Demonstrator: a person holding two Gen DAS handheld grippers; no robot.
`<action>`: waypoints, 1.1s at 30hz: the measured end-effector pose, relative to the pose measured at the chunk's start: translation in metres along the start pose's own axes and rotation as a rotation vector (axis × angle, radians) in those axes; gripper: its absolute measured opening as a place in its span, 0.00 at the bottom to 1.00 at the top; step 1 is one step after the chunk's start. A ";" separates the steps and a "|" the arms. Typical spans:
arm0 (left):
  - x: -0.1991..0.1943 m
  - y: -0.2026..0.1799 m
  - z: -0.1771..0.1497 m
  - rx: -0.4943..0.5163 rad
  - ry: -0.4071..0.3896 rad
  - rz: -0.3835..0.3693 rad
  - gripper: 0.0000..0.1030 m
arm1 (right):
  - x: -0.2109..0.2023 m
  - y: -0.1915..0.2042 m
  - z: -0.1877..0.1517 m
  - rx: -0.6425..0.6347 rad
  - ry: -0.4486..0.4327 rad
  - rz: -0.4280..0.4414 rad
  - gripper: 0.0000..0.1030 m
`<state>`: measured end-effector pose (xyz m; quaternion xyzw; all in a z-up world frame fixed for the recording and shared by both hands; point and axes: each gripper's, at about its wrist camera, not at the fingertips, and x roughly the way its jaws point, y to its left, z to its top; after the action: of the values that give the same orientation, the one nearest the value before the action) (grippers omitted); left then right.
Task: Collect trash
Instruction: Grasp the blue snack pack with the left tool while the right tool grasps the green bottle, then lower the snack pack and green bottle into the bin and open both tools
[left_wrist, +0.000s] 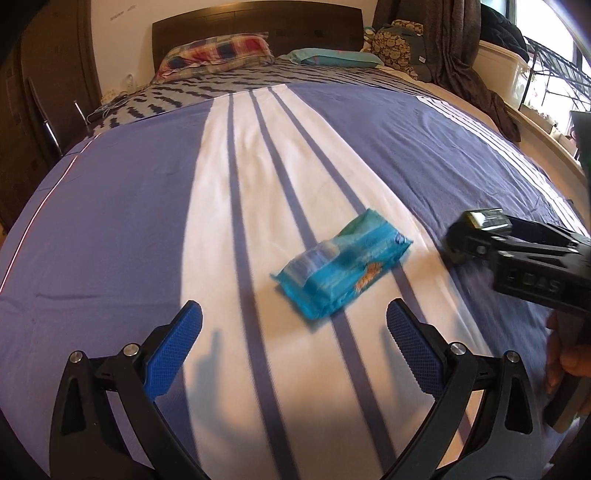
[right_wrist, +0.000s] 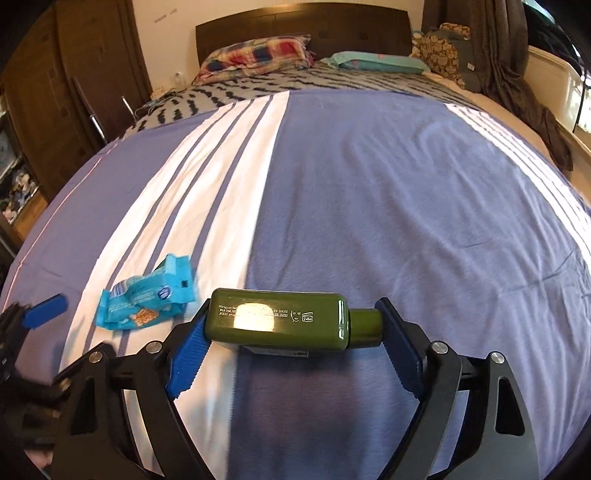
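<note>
A crumpled blue snack wrapper (left_wrist: 341, 264) lies on the white stripe of the bedspread, just beyond my open, empty left gripper (left_wrist: 294, 317). It also shows in the right wrist view (right_wrist: 147, 297), to the left. My right gripper (right_wrist: 291, 325) is shut on a dark green bottle (right_wrist: 280, 318), held sideways by its base and cap above the bed. In the left wrist view the right gripper's body (left_wrist: 517, 254) is at the right, and the bottle's end (left_wrist: 485, 218) shows at its tip. A blue left fingertip (right_wrist: 46, 310) shows at the left edge.
The bed (left_wrist: 129, 192) has a blue and white striped cover. Pillows (left_wrist: 218, 51) and a dark headboard (left_wrist: 258, 22) are at the far end. A wooden wardrobe (right_wrist: 74, 92) stands on the left. Clothes (left_wrist: 465, 62) and a white container (left_wrist: 506, 70) are at the right by the window.
</note>
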<state>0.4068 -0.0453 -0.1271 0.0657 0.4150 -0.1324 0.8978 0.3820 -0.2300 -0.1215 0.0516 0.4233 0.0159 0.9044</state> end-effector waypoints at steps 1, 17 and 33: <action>0.005 -0.003 0.004 0.008 0.002 0.002 0.92 | -0.004 -0.006 0.001 0.008 -0.012 -0.005 0.83; 0.030 -0.028 0.017 0.072 0.038 -0.093 0.37 | -0.023 -0.043 -0.004 0.048 -0.023 0.006 0.83; -0.113 -0.049 -0.031 0.021 -0.085 -0.080 0.35 | -0.131 -0.021 -0.047 -0.022 -0.127 0.045 0.83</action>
<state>0.2995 -0.0646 -0.0614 0.0528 0.3776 -0.1750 0.9078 0.2624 -0.2571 -0.0537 0.0523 0.3635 0.0378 0.9294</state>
